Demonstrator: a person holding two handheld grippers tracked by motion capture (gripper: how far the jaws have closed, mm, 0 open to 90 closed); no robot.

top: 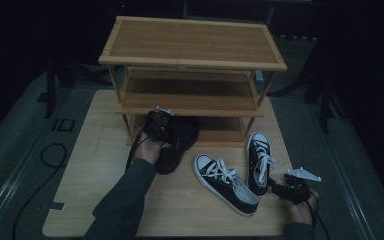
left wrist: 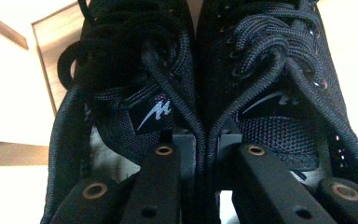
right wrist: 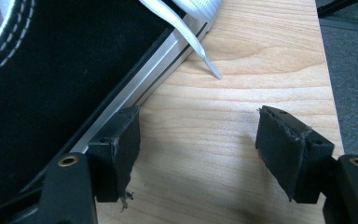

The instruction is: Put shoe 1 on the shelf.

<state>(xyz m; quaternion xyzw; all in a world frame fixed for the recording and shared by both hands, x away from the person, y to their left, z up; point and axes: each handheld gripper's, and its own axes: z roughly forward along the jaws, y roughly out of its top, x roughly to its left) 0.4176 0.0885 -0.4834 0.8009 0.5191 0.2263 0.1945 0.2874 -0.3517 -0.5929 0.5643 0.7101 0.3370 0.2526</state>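
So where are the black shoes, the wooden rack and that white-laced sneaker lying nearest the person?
black shoes [top: 177, 145]: high view, on the dark upper beside the left gripper.
wooden rack [top: 190, 42]: high view, on its top shelf board.
white-laced sneaker [top: 225, 182]: high view, on the laced middle of its upper.

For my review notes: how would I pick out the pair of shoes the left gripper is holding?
Find the wooden shoe rack at the table's far side. At its lowest shelf, the left gripper pinches two shoes together. This all-black pair has black laces, unlike the white-laced, white-soled sneakers nearby.
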